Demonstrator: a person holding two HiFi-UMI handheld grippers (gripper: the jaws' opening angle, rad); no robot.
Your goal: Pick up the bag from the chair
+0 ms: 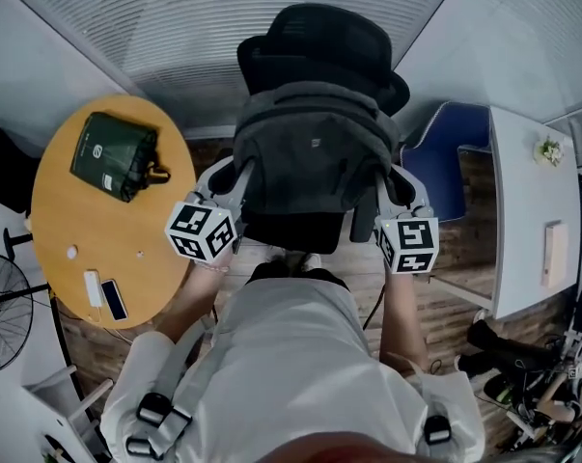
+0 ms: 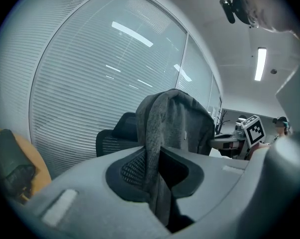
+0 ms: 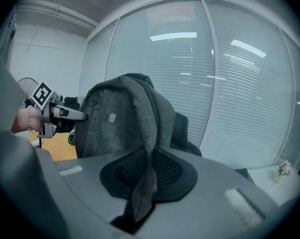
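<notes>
Tightly on bag (image 1: 310, 152): left fingers (image 2: 124, 171), right fingers (image 3: 173, 171).

No legible words or numbers anywhere. On round wooden bench (image 1: 73, 249), dark green fabric pouch (image 1: 114, 154): white round logo on top face, any print beside it too small to read. Grey fabric backpack (image 1: 310, 152): small pale tag on front, unreadable in head view and in right gripper view. Two white marker cubes (image 1: 202, 230) (image 1: 409, 244): black square code patterns on faces, no letters or digits.
</notes>
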